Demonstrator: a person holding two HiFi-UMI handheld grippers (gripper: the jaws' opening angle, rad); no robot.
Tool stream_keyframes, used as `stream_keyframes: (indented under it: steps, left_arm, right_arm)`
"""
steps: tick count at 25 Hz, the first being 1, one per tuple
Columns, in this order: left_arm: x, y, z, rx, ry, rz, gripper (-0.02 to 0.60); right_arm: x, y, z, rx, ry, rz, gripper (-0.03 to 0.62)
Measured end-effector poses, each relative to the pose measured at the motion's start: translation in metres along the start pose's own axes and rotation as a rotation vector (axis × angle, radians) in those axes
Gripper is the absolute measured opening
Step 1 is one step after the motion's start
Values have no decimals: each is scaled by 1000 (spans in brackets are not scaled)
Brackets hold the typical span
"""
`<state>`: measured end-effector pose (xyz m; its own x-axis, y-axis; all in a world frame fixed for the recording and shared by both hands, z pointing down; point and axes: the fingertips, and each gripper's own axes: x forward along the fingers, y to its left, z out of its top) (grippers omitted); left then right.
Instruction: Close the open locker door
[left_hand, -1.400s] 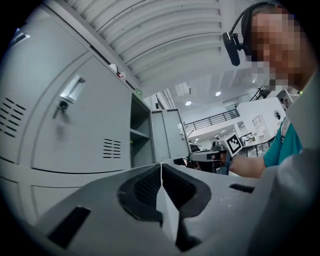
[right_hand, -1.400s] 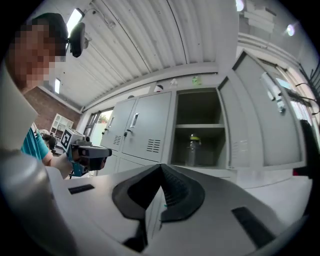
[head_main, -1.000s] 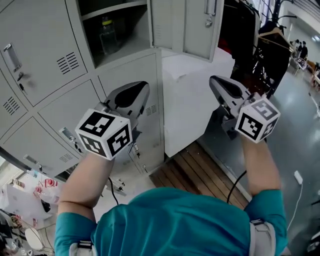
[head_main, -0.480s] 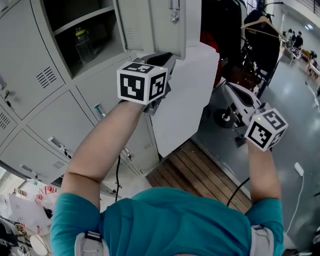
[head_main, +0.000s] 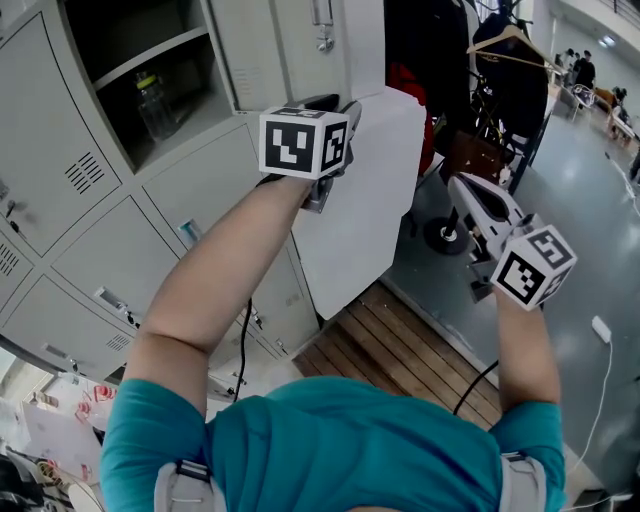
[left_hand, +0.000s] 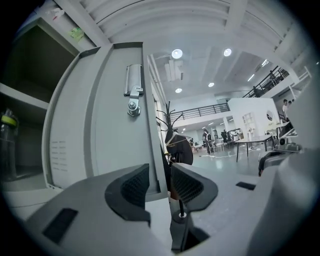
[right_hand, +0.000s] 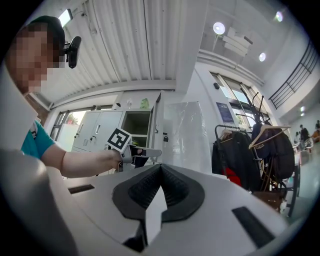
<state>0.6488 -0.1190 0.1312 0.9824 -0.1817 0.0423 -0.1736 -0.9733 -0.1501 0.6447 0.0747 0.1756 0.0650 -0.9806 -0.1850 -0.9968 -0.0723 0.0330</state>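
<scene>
The grey locker door (head_main: 285, 40) hangs open at the top, with a latch handle (left_hand: 133, 96) on its face. Behind it the open compartment (head_main: 120, 45) holds a clear bottle (head_main: 155, 100). My left gripper (head_main: 338, 104) is raised level to the door's lower free corner. In the left gripper view its jaws have just been opening; the gripper (left_hand: 159, 172) stands open, and the door's edge (left_hand: 156, 150) lies just beyond the gap, untouched by the pads. My right gripper (head_main: 456, 186) hovers to the right, away from the lockers. Its pads (right_hand: 161, 169) meet at the tips, holding nothing.
Closed grey lockers (head_main: 90, 240) fill the left side. A white panel (head_main: 365, 190) flanks the locker bank. Beyond it stand a rack of dark clothes (head_main: 505, 70) and a wheeled base (head_main: 440, 236). Wooden slats (head_main: 400, 345) lie on the floor below. People stand far back on the right.
My left arm has lifted from in front of the lower lockers up to the open door's lower corner. The right gripper has drifted right and a little down.
</scene>
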Motion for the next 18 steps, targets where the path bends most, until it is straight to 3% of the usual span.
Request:
stream_keyframes:
  steps: [7,10,18]
  left_arm:
    - [8,5,-6,-10,7,35,121]
    - [10,3,-9,2,15,35,69]
    - [3,-2,-10,20,30,15,63]
  right_arm:
    - [-7,0,-1,4,-1,-8,-2]
    - [-11,-3,-4,11,3,-15,-2]
    - [-8,-1,-10,24,8,1,-2]
